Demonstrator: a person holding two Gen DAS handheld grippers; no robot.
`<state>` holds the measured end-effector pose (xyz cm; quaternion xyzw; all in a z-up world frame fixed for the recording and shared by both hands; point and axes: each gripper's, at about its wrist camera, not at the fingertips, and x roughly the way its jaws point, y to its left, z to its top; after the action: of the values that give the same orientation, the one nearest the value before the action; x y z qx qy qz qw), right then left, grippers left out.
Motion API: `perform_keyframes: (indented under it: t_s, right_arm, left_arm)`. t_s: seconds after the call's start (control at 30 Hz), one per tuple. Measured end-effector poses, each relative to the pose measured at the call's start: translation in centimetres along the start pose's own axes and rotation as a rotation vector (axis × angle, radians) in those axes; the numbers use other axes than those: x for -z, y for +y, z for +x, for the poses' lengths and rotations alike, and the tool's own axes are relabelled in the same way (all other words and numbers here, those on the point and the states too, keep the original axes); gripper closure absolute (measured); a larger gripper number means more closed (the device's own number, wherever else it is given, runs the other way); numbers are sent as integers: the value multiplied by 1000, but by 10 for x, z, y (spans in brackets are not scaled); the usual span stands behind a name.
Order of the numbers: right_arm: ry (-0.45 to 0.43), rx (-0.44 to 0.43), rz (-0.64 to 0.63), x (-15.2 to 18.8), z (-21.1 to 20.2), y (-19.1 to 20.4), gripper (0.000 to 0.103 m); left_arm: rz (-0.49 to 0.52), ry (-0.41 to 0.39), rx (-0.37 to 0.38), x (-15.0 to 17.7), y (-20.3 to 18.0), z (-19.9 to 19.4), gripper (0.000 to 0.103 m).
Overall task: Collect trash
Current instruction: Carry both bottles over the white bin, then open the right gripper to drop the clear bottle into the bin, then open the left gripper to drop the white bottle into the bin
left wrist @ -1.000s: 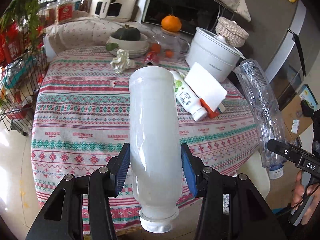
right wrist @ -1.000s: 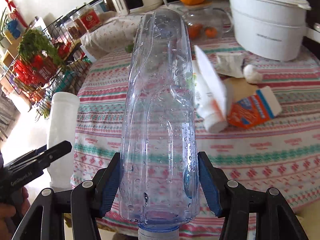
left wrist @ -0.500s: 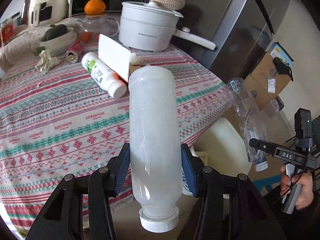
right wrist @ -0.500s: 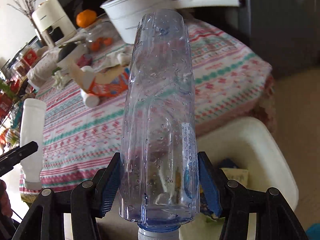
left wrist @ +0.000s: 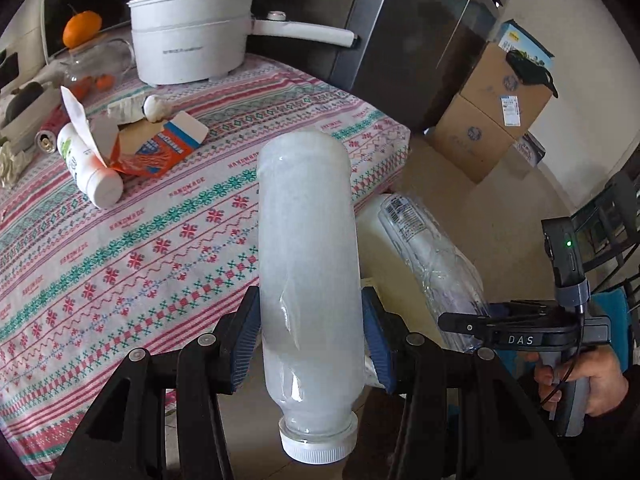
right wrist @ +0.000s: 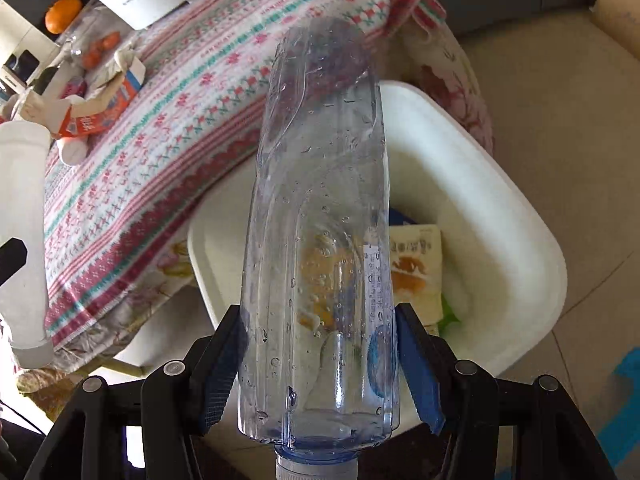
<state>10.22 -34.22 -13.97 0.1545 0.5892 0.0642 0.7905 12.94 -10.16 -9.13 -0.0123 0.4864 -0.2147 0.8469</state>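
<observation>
My left gripper [left wrist: 310, 340] is shut on a cloudy white bottle [left wrist: 306, 264], cap toward the camera, held past the table's edge. My right gripper [right wrist: 320, 364] is shut on a clear blue-tinted plastic bottle [right wrist: 320, 216], also cap toward me, hanging over the white trash bin [right wrist: 516, 216] on the floor. That clear bottle [left wrist: 432, 256] and the right gripper's body show at the right of the left wrist view, with the bin [left wrist: 372, 216] behind. The white bottle [right wrist: 22, 232] appears at the left edge of the right wrist view. Wrappers lie in the bin.
On the patterned tablecloth [left wrist: 140, 240] lie an orange-and-white carton [left wrist: 160, 146], a white tube-like bottle [left wrist: 86, 164], crumpled tissue [left wrist: 138, 108] and a can [left wrist: 46, 136]. A white pot [left wrist: 192, 40] stands at the back. Cardboard boxes [left wrist: 496, 108] stand on the floor beyond.
Both grippers swung from over the table out past its edge, still gripping their bottles. The white bin has come under the right gripper, which has tipped further downward.
</observation>
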Motion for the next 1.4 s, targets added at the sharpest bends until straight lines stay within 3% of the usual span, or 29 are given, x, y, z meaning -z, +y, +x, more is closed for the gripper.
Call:
perform_keyframes:
  t_s: [0.37,0.53,0.67,0.97,1.13,1.27,1.4]
  right_arm:
    - [162,7,88,6,29,-29,39]
    - [169,25,98,2,30,-33,37]
    - [142,28,116,-2,21,-37,33]
    - [-20,46,141,-3,-22,-47,29]
    - [-48,55,191,-4,-28,-57,29]
    - [-64,73,194,-4,-31,-60,29]
    - [-79,89,192,-4,-33,-60,29]
  left_arm:
    - [45,24,20,-2,-25,22,51]
    - [53,18,45,-4,-32,27,51]
    - [63,-3,69,-7,-41,35,51]
    - [115,-9,79,-11,-63,74,51]
    - [112,-1,100,-14,-67,85,51]
    - [108,-12,98,-18,-65,76,35]
    - [88,-24,99,-19,-55,61,34]
